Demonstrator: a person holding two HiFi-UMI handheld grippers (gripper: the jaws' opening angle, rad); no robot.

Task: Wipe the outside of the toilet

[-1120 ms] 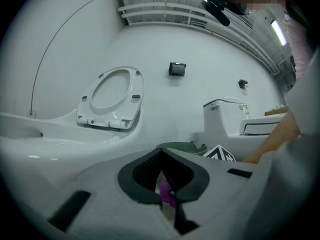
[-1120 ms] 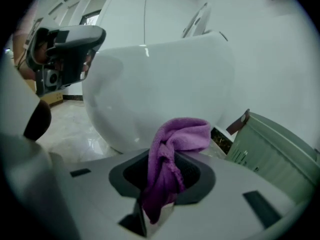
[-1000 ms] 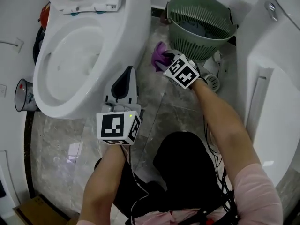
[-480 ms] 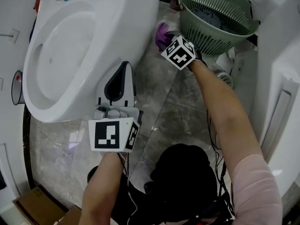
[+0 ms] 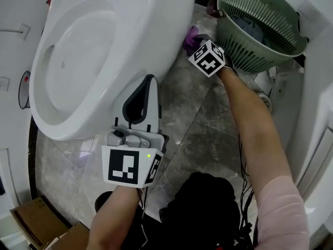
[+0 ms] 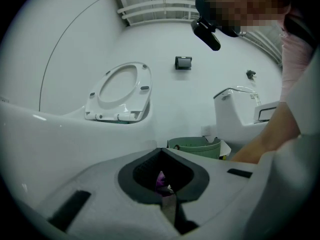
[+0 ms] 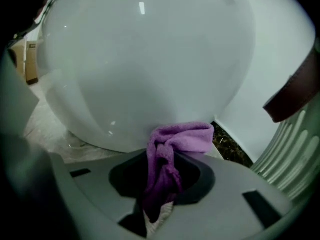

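The white toilet (image 5: 78, 61) fills the upper left of the head view, its seat lid (image 6: 120, 91) raised. My right gripper (image 5: 199, 41) is low at the bowl's right outer side, between the toilet and a green basket, shut on a purple cloth (image 5: 191, 34). In the right gripper view the cloth (image 7: 180, 138) bunches out of the jaws and presses against the curved outside of the bowl (image 7: 140, 59). My left gripper (image 5: 149, 79) hangs shut and holds nothing, beside the bowl's front right flank, apart from the cloth.
A green slatted basket (image 5: 260, 25) stands right behind the right gripper. A white fixture (image 5: 317, 113) runs along the right edge. There is a floor drain (image 5: 265, 102) on the grey marble floor, a small bin (image 5: 23, 90) left of the toilet, and a cardboard box (image 5: 36, 225) at bottom left.
My right gripper has carried the purple cloth along the toilet's outer side toward the back, nearer the basket. The left gripper has stayed shut beside the bowl.
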